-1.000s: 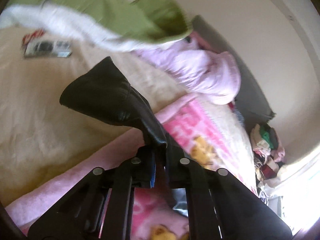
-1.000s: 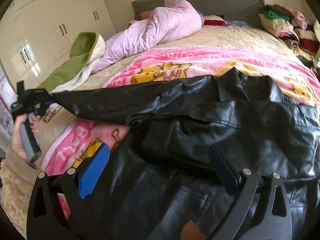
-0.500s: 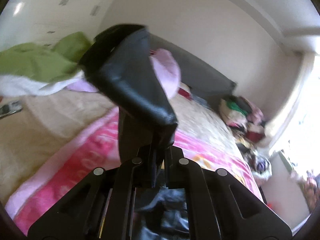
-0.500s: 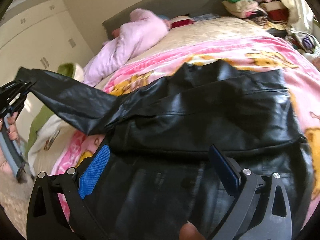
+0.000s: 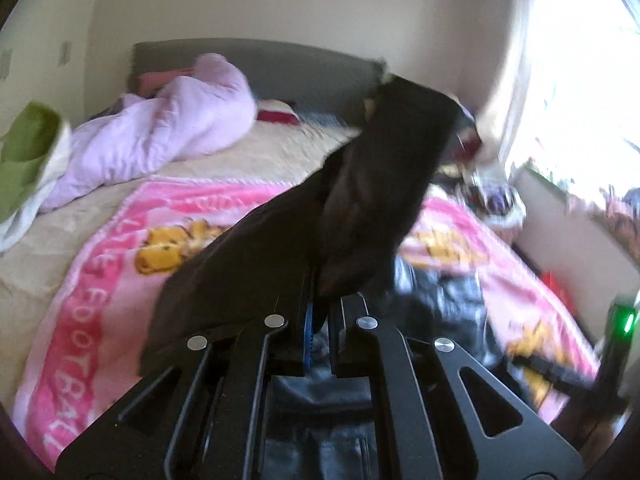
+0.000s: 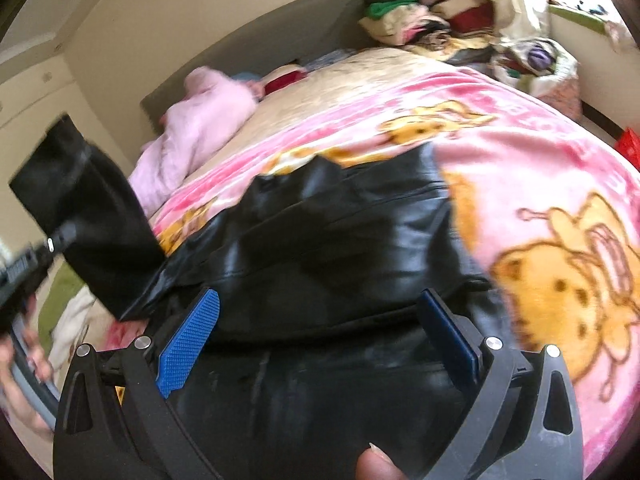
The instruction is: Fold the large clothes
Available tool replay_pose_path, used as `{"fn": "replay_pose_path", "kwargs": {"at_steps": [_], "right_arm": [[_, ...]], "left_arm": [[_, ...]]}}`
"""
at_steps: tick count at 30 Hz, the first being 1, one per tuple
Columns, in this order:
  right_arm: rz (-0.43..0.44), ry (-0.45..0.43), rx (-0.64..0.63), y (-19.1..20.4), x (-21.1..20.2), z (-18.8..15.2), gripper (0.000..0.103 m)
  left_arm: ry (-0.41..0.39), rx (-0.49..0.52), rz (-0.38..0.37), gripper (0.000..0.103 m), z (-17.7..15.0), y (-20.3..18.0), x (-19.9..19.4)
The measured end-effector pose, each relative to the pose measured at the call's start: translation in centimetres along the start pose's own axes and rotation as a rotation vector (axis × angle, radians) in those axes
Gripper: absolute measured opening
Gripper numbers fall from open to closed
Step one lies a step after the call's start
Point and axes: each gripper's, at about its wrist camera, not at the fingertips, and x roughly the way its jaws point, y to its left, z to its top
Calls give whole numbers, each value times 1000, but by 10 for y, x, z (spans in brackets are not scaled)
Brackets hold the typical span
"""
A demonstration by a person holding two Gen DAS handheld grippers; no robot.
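1. My left gripper: jaws pinch the sleeve, lifted mid-frame for folding inward.
2. My right gripper: jaws spread, hovering over the jacket, centre frame, on the blanket.

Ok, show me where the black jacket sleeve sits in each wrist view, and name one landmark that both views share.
Left wrist view: the black jacket sleeve rises up the centre, clamped in the left gripper.
Right wrist view: the sleeve is at the left edge, lifted off the bed, leading from the jacket body; the right gripper hangs open over that body.
Shared landmark: the lilac quilt bundled by the grey headboard.
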Motion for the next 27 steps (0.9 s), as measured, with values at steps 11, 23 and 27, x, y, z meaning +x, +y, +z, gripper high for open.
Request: {"fn": "replay_pose_path", "kwargs": {"at_steps": [11, 23, 27], "right_arm": [[16, 13, 153, -40, 0, 3, 99], [342, 247, 253, -5, 51, -10, 96], [382, 339, 277, 12, 74, -10, 77]], "left_arm": [[229, 258, 14, 2, -83, -55, 61], [329, 454, 115, 35, -125, -72, 62], [315, 440, 63, 90, -129, -73, 49]]}}
